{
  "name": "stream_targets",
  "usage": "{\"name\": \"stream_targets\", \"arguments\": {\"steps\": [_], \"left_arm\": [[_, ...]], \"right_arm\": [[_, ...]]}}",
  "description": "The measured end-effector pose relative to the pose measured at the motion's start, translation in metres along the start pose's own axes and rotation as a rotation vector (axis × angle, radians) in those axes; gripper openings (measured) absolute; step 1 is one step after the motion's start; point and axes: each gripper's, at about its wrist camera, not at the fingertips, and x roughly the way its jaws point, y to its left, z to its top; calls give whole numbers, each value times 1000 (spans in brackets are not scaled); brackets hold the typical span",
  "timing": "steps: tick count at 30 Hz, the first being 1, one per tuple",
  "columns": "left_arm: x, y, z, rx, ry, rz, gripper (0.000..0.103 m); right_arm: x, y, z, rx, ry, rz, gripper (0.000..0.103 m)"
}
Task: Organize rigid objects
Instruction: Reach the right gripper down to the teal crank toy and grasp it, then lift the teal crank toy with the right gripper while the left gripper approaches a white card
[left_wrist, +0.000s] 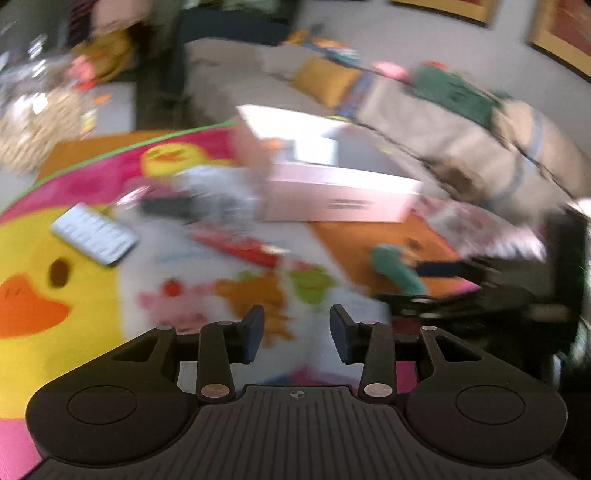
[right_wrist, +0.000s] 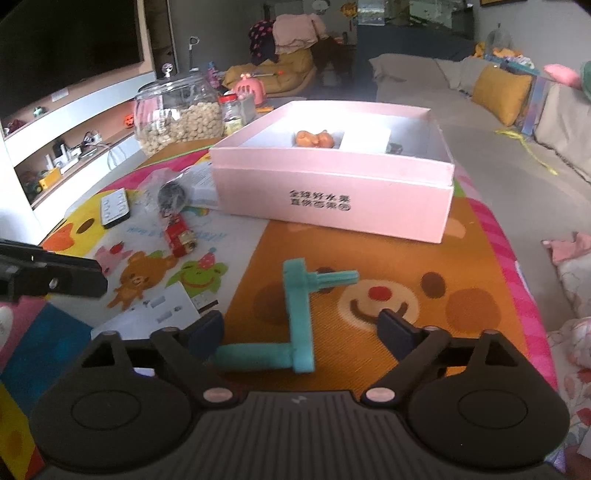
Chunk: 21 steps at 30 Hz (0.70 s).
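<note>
A colourful cartoon-animal play mat (right_wrist: 332, 236) covers the surface, which may be a low desk or the floor; I cannot tell which. On it stands a large open pink cardboard box (right_wrist: 332, 195), already holding a small orange toy figure (right_wrist: 314, 138) in one of its compartments. Near the box's left side lie a crumpled clear plastic bag (right_wrist: 166, 188), a white remote control (right_wrist: 114, 206) and a small red packet (right_wrist: 179, 234).

The teal plastic crank-shaped handle (right_wrist: 299, 317) lies flat on the mat in front of the box, its near end between the jaws of the right gripper (right_wrist: 301, 332), which stands wide open and grips nothing. The left gripper (left_wrist: 297, 334) is about half open and empty above the mat.

The risk, as I judge it, is that the crank's offset arms make it swing or twist out if the right gripper closes on one thin end, and a tilted carry could catch the box wall.

The right wrist view is sharp and shows the box's interior and printed side; the left wrist view is motion-blurred, hides the interior, but shows the remote (left_wrist: 94, 234) more closely and the right gripper's dark body (left_wrist: 480, 295) beside the crank (left_wrist: 395, 269).
</note>
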Motion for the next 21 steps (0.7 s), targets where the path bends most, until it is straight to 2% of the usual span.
{"name": "stream_targets", "arguments": {"steps": [3, 6, 8, 11, 13, 17, 21], "left_arm": [[-2, -21, -3, 72, 10, -56, 43], [7, -38, -13, 159, 51, -44, 43], [11, -44, -20, 214, 73, -16, 43], [7, -47, -25, 265, 74, 13, 43], [5, -45, -26, 281, 73, 40, 43], [5, -38, -24, 283, 58, 109, 48], [9, -24, -16, 222, 35, 176, 47]], "right_arm": [[0, 6, -1, -25, 29, 19, 103], [-1, 17, -4, -90, 45, 3, 103], [-3, 17, -5, -95, 48, 20, 101], [-12, 16, -7, -103, 41, 6, 91], [-17, 15, -8, -128, 38, -26, 89], [-20, 9, -8, -166, 6, -154, 89], [-14, -6, -3, -90, 11, -193, 89]]}}
